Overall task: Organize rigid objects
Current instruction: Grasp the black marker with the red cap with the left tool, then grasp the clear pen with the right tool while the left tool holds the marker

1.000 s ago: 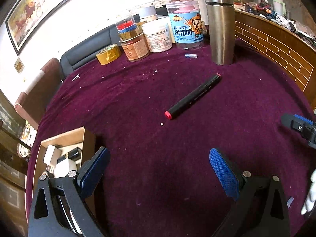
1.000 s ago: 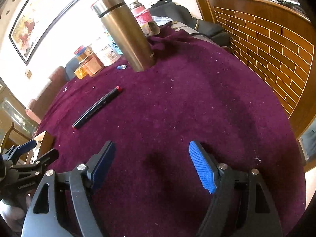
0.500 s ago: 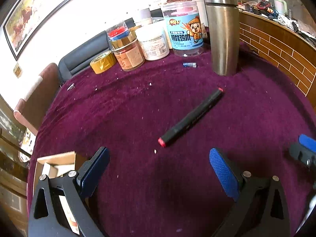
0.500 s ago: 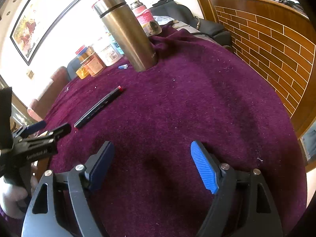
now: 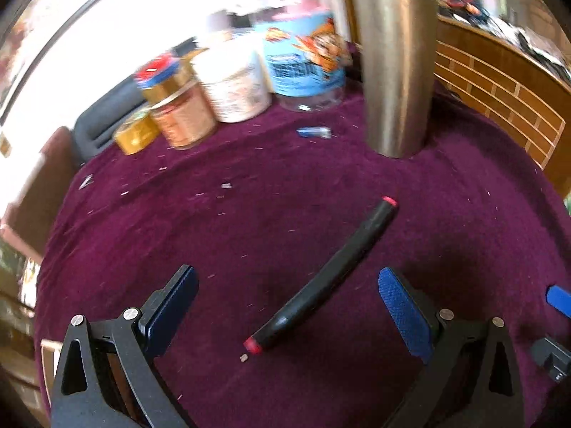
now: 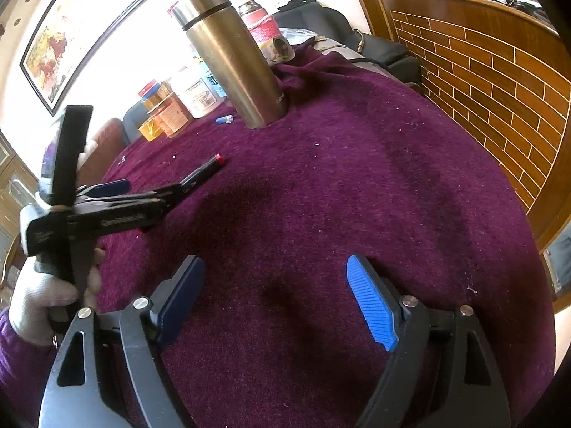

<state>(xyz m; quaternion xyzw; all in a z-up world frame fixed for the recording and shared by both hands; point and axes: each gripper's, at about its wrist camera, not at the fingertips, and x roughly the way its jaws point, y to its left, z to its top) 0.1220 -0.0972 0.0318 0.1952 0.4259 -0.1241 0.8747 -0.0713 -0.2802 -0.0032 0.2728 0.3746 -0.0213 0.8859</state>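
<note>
The black marker [image 5: 323,281] with red ends lies flat on the purple tablecloth [image 5: 285,185], slanting from near left to far right. The left gripper [image 5: 285,303] hangs over its near half with jaws spread wide; the near red tip sits between the two blue pads [image 5: 403,310], touching neither. From the right wrist view a gloved hand [image 6: 46,296] holds that left gripper, which covers most of the marker. The right gripper [image 6: 274,296] stands over bare cloth, well apart from the marker, its jaws just widened and nothing between them. A steel flask [image 6: 232,57] stands beyond, jars [image 5: 232,85] behind it.
</note>
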